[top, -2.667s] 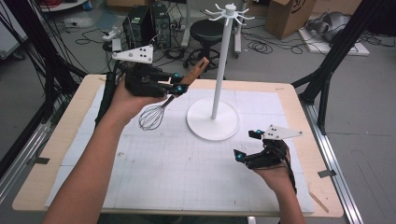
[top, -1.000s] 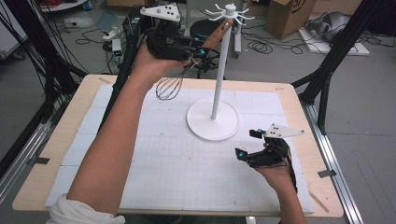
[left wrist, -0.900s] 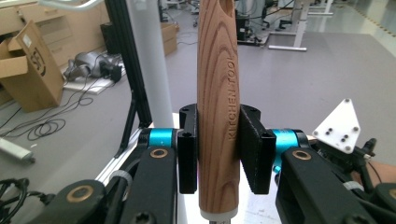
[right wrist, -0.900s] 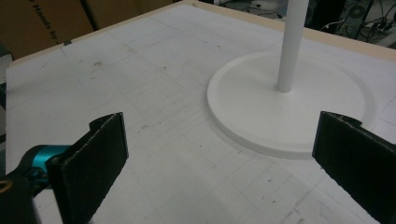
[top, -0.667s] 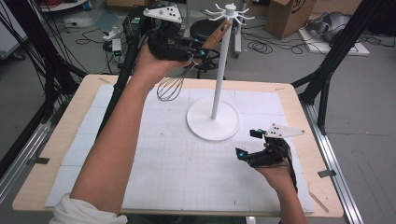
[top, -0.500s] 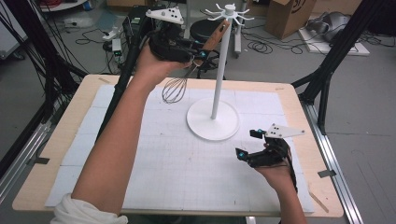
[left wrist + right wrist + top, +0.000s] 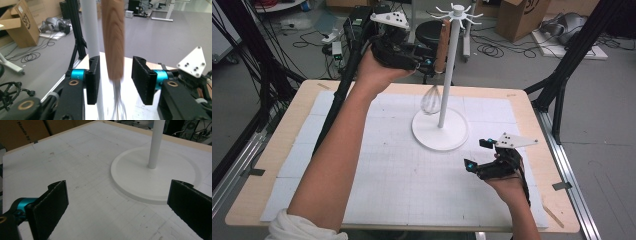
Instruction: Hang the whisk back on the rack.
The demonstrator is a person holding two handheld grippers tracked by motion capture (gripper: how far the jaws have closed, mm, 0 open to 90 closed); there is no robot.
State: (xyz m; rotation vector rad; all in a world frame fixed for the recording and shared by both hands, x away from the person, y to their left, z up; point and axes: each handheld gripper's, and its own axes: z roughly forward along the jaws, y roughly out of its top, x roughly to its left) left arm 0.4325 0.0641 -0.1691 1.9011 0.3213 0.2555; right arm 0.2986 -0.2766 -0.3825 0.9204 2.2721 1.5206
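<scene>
The whisk [image 7: 435, 75] hangs upright just beside the pole of the white stand [image 7: 447, 70], its wooden handle reaching up to the hooks at the stand's top and its wire head dangling above the round base. The left gripper [image 7: 424, 55] is released: in the left gripper view its jaws stand apart on either side of the handle [image 7: 113, 37], with a clear gap on each side and nothing pinched.

The step in hand looks like letting go after hanging the whisk. To do it well, draw the left gripper straight back from the stand along the line of its own jaws, keeping the handle centred in the gap so neither pad brushes it. A sideways pull would likely swing the whisk against the pole or tip it off its hook, whose seating is too small to confirm.

The right gripper [image 7: 479, 157] rests low on the worktop [image 7: 282, 150] just in front of the stand's base, jaws wide apart, holding nothing, and should stay clear of the base.
</scene>
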